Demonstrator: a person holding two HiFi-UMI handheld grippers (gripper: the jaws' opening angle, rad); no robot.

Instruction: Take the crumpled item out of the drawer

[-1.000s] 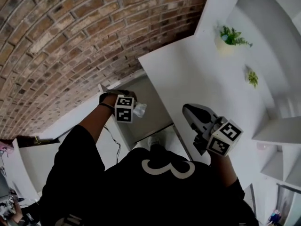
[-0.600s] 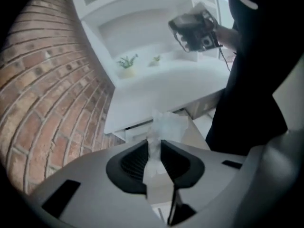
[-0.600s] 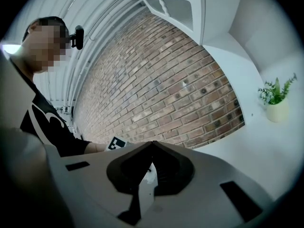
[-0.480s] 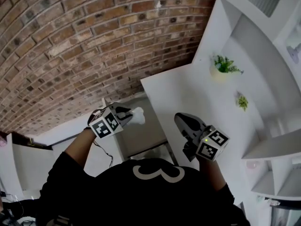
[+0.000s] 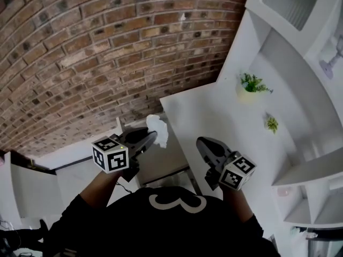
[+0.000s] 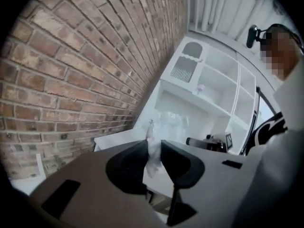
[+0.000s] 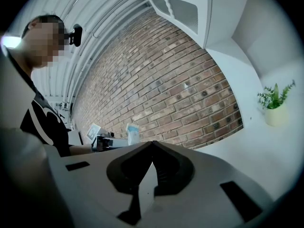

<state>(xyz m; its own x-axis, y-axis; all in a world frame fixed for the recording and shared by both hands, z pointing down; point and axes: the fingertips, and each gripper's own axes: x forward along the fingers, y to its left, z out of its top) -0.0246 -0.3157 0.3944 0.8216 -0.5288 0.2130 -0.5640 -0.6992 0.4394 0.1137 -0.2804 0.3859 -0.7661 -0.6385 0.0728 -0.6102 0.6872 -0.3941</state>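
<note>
Left tool (image 5: 153,136) level, clamping crumpled item (image 5: 158,128) (right tool (image 5: 201,143) closed)

White countertop (image 5: 214,116) butts against brick wall (image 5: 107,47). On it: green plant in pale pot (image 5: 248,89), smaller green plant (image 5: 272,124) apart from it, nothing else visible. Open drawer (image 5: 166,159) at counter's left edge
</note>
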